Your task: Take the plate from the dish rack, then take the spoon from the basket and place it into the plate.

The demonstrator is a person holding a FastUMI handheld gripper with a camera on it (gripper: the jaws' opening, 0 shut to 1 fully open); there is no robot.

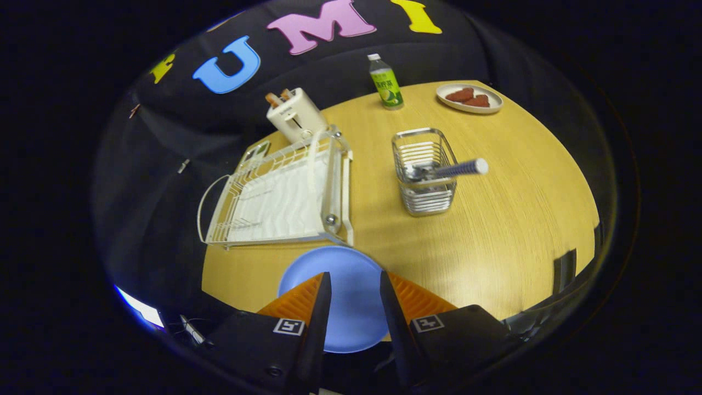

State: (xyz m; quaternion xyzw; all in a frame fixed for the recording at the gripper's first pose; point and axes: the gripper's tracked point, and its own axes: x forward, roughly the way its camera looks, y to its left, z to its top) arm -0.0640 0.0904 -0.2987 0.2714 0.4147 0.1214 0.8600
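Observation:
A blue plate [351,263] lies flat on the wooden table [493,219], near its front edge and just in front of the white dish rack [274,192]. My gripper [354,274] hovers over the plate with its fingers apart, and the plate's surface shows between and beyond them. Neither finger presses on the plate. The rack holds no dishes. To the right of the rack stands a wire basket [425,170]. In it lies a spoon [458,168], its bowl inside and its handle leaning out over the right rim.
A white toaster [293,115] with bread in its slots stands behind the rack. Further back are a green-labelled bottle [385,82] and a small plate of brown food [469,99]. Bare tabletop lies between my fingers and the basket.

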